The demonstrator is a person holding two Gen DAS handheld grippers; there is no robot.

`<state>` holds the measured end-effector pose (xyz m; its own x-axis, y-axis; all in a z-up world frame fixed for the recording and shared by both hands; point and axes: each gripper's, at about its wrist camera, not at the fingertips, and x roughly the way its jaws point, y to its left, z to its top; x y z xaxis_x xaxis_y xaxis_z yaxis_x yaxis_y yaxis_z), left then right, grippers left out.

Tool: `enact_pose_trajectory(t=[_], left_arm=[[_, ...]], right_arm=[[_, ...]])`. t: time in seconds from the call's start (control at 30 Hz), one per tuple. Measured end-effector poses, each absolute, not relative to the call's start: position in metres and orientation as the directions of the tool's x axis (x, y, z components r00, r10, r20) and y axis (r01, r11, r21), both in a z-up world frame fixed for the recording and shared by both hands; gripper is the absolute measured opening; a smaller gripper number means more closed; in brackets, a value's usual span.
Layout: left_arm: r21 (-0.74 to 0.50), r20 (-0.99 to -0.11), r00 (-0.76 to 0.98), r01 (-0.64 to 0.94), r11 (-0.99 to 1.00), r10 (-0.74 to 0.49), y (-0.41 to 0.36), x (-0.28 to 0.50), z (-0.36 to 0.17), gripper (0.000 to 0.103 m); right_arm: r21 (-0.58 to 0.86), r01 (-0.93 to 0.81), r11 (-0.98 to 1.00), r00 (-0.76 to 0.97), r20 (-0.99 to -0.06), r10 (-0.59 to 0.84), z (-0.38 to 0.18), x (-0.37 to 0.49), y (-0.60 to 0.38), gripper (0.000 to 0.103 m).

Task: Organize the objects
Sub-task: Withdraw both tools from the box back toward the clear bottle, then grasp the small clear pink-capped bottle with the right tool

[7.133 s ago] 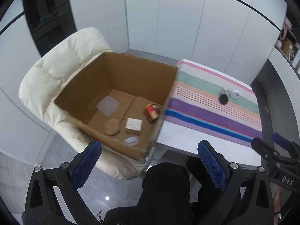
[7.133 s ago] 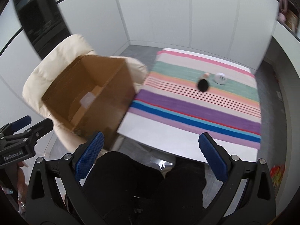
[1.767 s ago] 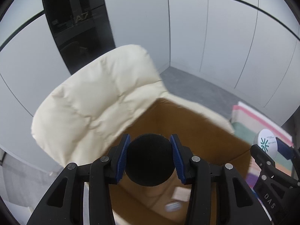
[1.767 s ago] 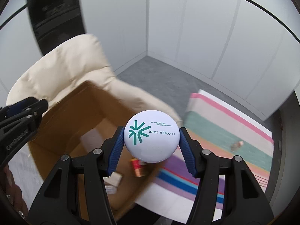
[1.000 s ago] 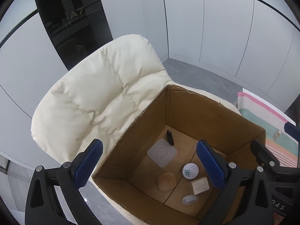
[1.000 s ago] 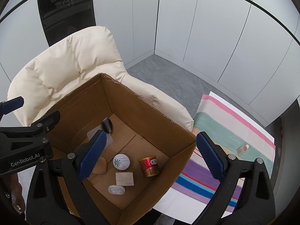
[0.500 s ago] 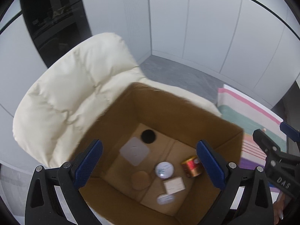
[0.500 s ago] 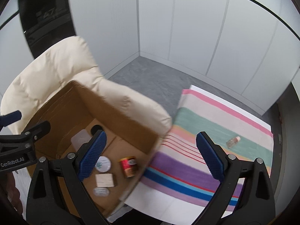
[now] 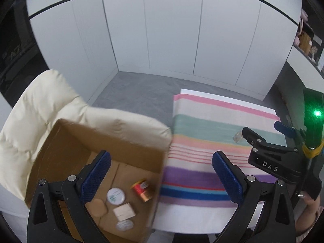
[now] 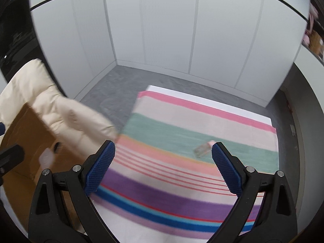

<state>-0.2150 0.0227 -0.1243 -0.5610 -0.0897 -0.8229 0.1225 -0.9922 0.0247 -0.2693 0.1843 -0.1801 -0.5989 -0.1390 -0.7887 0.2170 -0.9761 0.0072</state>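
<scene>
A brown cardboard box (image 9: pixel 60 139) rests on a cream padded chair (image 9: pixel 40 101). Inside lie a white round tin (image 9: pixel 115 195), a red can (image 9: pixel 141 190), a small wooden block (image 9: pixel 124 211), a tan puff (image 9: pixel 97 210) and a clear flat case (image 9: pixel 124 225). A small clear bottle with a pink cap (image 10: pixel 203 148) lies on the green stripe of the striped cloth (image 10: pixel 182 174). My left gripper (image 9: pixel 160 178) is open and empty above the box's right edge. My right gripper (image 10: pixel 163 171) is open and empty over the cloth; the left wrist view shows it (image 9: pixel 267 129) near the bottle (image 9: pixel 237 136).
The cloth covers a white table (image 9: pixel 202 222). White wall panels (image 9: pixel 172 30) and grey floor (image 9: pixel 137 93) lie behind. A dark cabinet (image 9: pixel 14 46) stands at the far left and a shelf with small items (image 9: pixel 307 38) at the far right.
Both grippers dropped the black disc and the white tin into the box about a second ago. Since then both have swung right, from over the box toward the striped cloth and the small bottle.
</scene>
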Motion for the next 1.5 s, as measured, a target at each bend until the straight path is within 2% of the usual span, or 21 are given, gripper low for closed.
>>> enact_pose_trajectory(t=[0.13, 0.27, 0.37, 0.67, 0.8, 0.97, 1.03, 1.07, 1.5], left_arm=[[-0.043, -0.833, -0.551, 0.17, -0.985, -0.059, 0.048, -0.242, -0.14, 0.101], [-0.119, -0.855, -0.519, 0.207, -0.971, -0.006, 0.077, -0.269, -0.18, 0.101], [-0.073, -0.872, -0.489, 0.193, -0.978, -0.032, 0.099, -0.285, -0.217, 0.101], [-0.007, -0.92, -0.387, 0.15, -0.989, -0.052, 0.121, -0.317, -0.315, 0.101], [-0.009, -0.928, -0.369, 0.173, -0.985, -0.056, 0.115, -0.327, -0.336, 0.101], [0.001, -0.927, -0.366, 0.217, -0.976, -0.083, 0.11, -0.334, -0.353, 0.101], [0.0, -0.932, -0.353, 0.221, -0.975, -0.08, 0.109, -0.336, -0.359, 0.101], [-0.004, -0.934, -0.348, 0.225, -0.974, -0.076, 0.108, -0.337, -0.362, 0.101], [-0.002, -0.925, -0.372, 0.2, -0.98, -0.074, 0.116, -0.334, -0.345, 0.101]], right_arm=[[0.041, 0.216, -0.976, -0.578, -0.8, -0.162, -0.207, -0.295, 0.226, 0.098], [-0.001, 0.285, -0.959, -0.547, -0.821, -0.162, -0.249, -0.317, 0.258, 0.098], [-0.032, 0.303, -0.952, -0.542, -0.828, -0.145, -0.28, -0.328, 0.277, 0.098], [0.049, 0.285, -0.957, -0.506, -0.841, -0.193, -0.355, -0.358, 0.313, 0.098], [0.094, 0.318, -0.943, -0.489, -0.836, -0.248, -0.374, -0.365, 0.31, 0.098], [0.075, 0.321, -0.944, -0.504, -0.83, -0.237, -0.384, -0.371, 0.294, 0.098], [0.077, 0.298, -0.951, -0.512, -0.829, -0.227, -0.385, -0.373, 0.292, 0.081], [0.092, 0.298, -0.95, -0.509, -0.826, -0.24, -0.386, -0.372, 0.291, 0.065], [0.113, 0.183, -0.977, -0.523, -0.83, -0.194, -0.372, -0.37, 0.302, 0.065]])
